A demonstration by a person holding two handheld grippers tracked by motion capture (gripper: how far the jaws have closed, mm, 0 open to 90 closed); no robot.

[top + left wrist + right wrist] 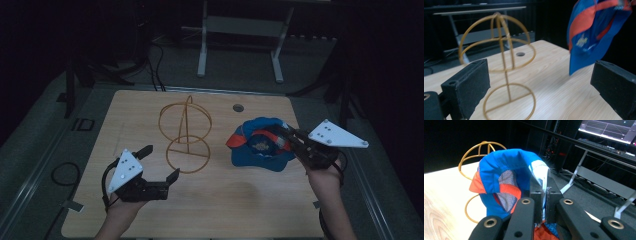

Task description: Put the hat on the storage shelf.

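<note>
On the wooden table [240,200], a gold wire hat stand [185,135] rises at centre frame, and right of it hangs a blue and orange cap [260,147], lifted clear and clamped by its edge in the right gripper [292,137]. The left gripper [160,162], lower left, waits with jaws apart just beside the stand's base ring. The pinch takes only a thin fold, so the cap may slip, and draping the limp cap could tip the light stand.

The room is dim, its walls lost in darkness. A pale wood tabletop [210,200] with a round hole [238,107] near its far edge stands on a grey floor [45,150]. Beyond it stands a white-legged bench [240,30], with black cables [155,65] trailing on the floor. A lit monitor [609,130] glows in the right gripper view.
</note>
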